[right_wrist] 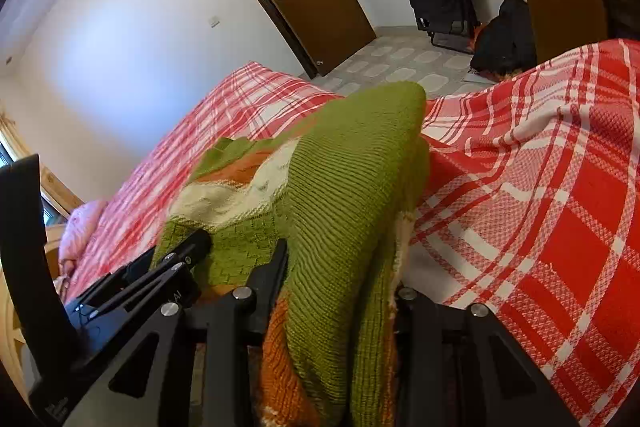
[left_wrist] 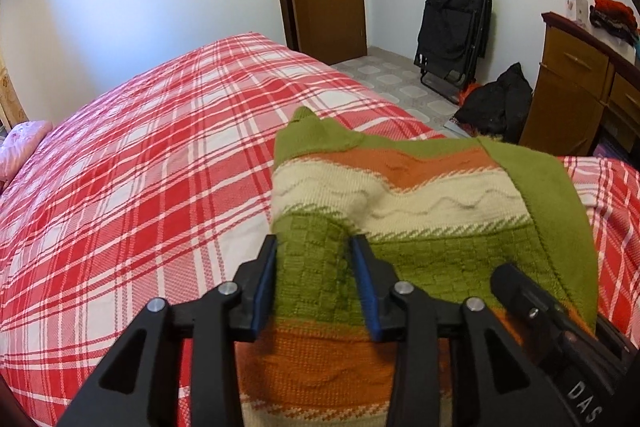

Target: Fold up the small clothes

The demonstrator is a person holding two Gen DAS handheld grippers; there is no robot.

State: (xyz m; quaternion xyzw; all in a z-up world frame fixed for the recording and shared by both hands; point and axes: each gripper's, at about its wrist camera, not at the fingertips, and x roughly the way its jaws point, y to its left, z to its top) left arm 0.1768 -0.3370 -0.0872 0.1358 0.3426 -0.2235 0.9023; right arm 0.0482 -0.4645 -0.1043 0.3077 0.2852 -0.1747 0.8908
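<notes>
Hand-held gripper [left_wrist: 316,263] astride sweater [left_wrist: 400,187] (striped), bed [left_wrist: 120,167]

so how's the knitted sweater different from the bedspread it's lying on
The knitted sweater is banded in green, cream and orange; the bedspread is a red and white plaid. The sweater is a thick, ribbed and textured knit, the bedspread a thinner, flatter weave. The sweater is bunched and folded over, with fabric between the fingers of the left gripper and the right gripper; the bedspread lies spread out over the bed. Both are patterned textiles.
</notes>
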